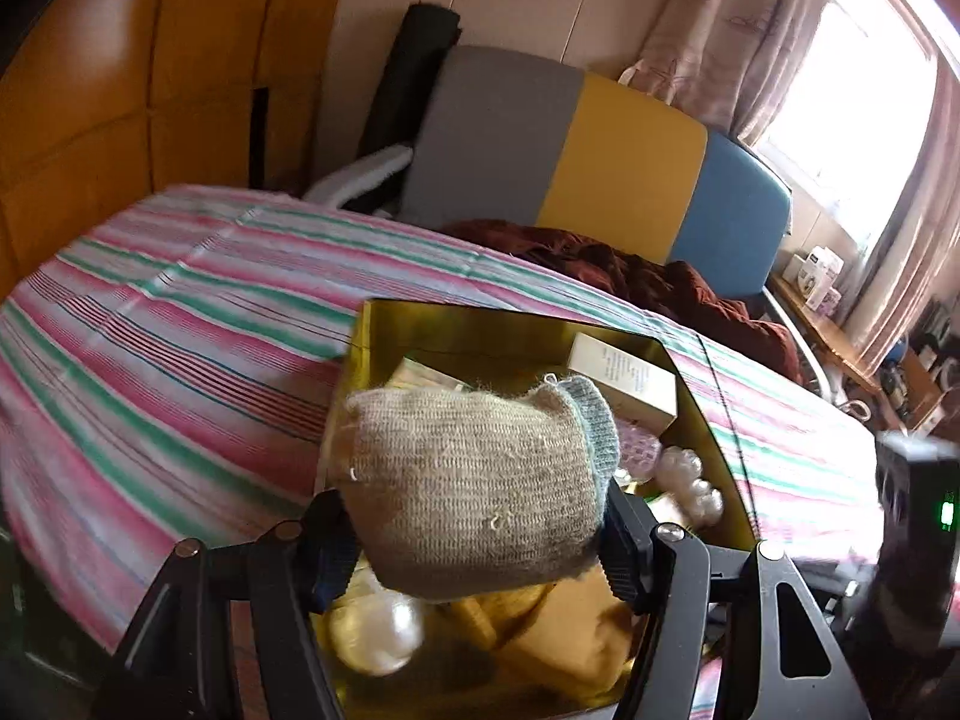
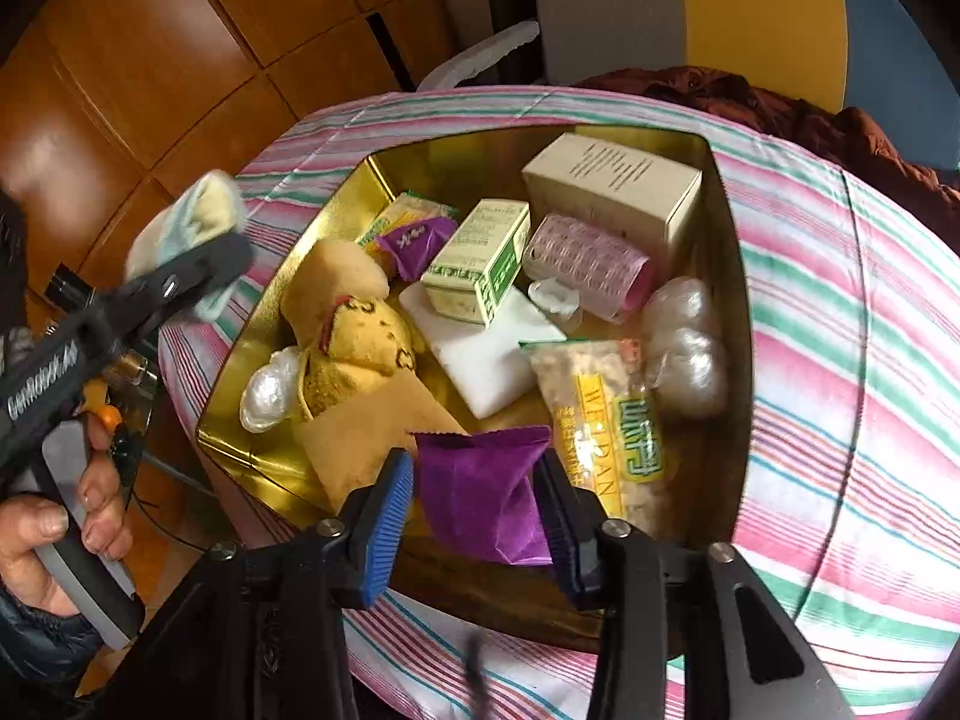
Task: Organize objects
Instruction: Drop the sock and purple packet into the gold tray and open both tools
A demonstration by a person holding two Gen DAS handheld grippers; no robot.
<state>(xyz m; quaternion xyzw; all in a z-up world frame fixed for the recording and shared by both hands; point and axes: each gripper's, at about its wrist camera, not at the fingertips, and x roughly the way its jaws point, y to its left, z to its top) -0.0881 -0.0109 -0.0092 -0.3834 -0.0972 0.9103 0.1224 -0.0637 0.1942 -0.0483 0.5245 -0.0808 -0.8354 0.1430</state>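
Observation:
An open gold tin (image 2: 252, 396) sits on a striped cloth. It holds a cream carton (image 2: 612, 192), a green-and-white box (image 2: 480, 258), a pink hair roller (image 2: 588, 264), a yellow plush (image 2: 354, 336), pearly balls (image 2: 684, 348) and a yellow snack bag (image 2: 606, 438). My right gripper (image 2: 477, 480) hangs over the tin's near edge with a purple packet (image 2: 480, 492) between its blue pads, which touch both sides. My left gripper (image 1: 477, 516) is shut on a rolled grey knitted sock (image 1: 474, 480) above the tin (image 1: 384, 324). The right wrist view shows that sock (image 2: 192, 216) left of the tin.
The striped pink-and-green cloth (image 2: 840, 300) spreads around the tin. A grey, yellow and blue cushion (image 1: 570, 150) and a maroon garment (image 1: 630, 270) lie behind it. Wooden panels (image 2: 150, 60) are at the left. A person's hand (image 2: 60, 528) grips the left handle.

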